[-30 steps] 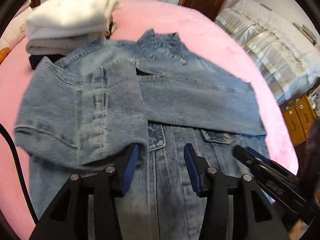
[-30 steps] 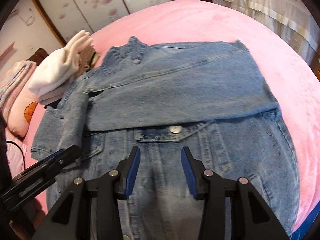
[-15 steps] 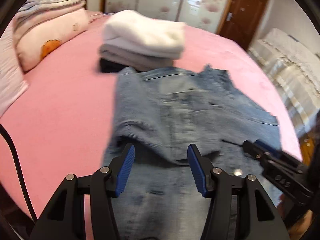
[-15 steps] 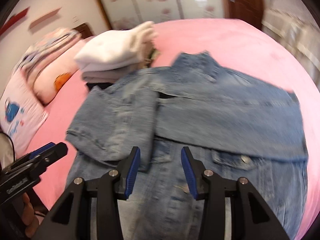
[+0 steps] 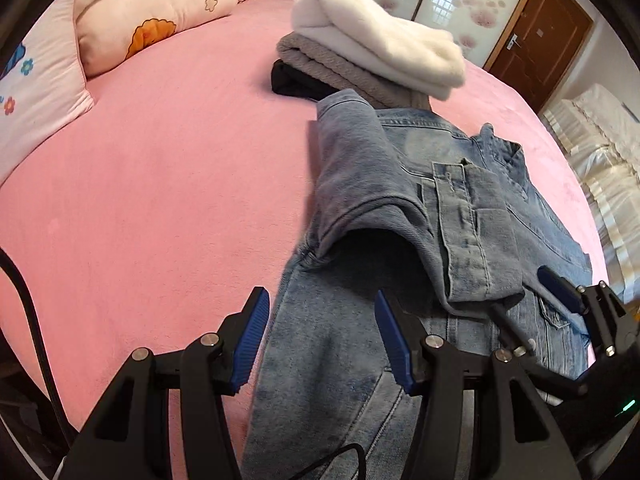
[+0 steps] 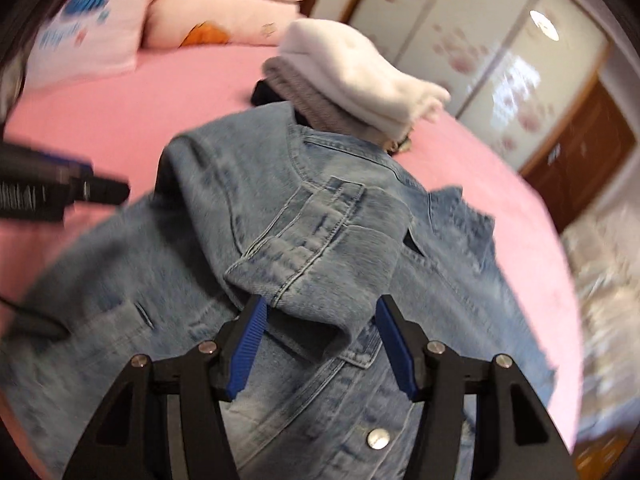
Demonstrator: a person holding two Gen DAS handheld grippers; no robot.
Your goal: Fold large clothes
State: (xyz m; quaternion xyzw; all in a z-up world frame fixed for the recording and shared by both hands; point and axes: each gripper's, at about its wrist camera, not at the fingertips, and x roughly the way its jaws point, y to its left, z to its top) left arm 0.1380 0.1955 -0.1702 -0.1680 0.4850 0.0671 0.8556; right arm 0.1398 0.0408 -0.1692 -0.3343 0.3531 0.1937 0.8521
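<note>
We are mid-fold on the denim jacket (image 5: 400, 240), sleeves laid across; left gripper (image 5: 320, 340) and right gripper (image 6: 318, 340) gape wide, empty; next we likely grasp the hem nearest our fingers.

bed (image 5: 160, 184) pink cover | jacket (image 5: 332, 344) flat at 5 o'clock | folded pile (image 5: 360, 60) at 12, touching jacket's shoulder | pillows (image 5: 132, 20) at 10–11, well apart from jacket
</note>
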